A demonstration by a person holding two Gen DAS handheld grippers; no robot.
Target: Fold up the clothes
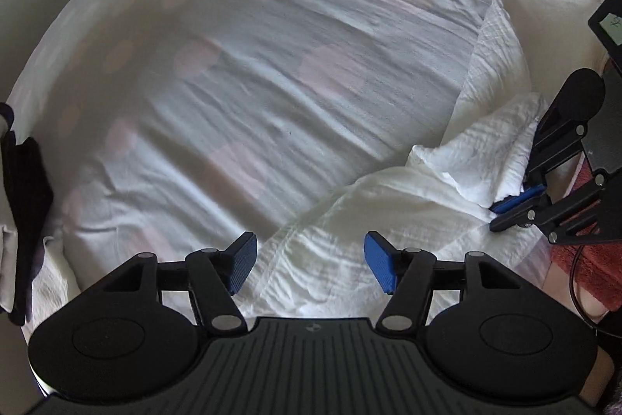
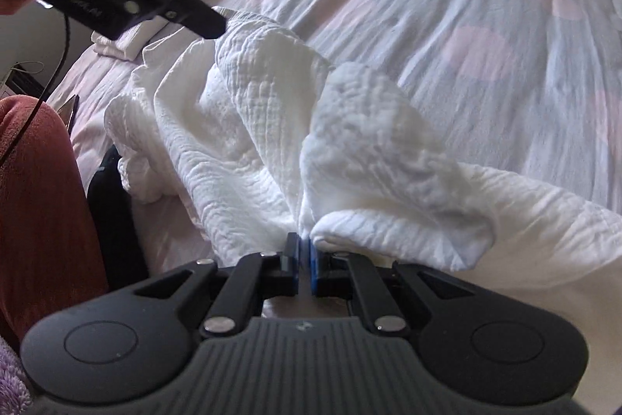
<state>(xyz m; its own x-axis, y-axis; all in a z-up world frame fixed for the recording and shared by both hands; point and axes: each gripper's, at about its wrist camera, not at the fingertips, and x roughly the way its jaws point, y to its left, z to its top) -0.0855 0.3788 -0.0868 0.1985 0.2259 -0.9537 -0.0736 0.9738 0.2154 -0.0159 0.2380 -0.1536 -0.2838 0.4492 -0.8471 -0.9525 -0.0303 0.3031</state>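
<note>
A bed seen from above, covered by a pale sheet [image 1: 272,72] with faint pink spots. At nine o'clock in the left wrist view, dark clothing [image 1: 27,220] lies at the bed's edge. At six o'clock, the left gripper [image 1: 309,261] stands released, its blue pads spread with nothing between them, over a crumpled white garment [image 2: 272,127]. The garment stretches toward three o'clock, where the right gripper [image 2: 304,255] is clenched on a fold of it. A rust-red sleeve [image 2: 42,201] shows beside it.
</note>
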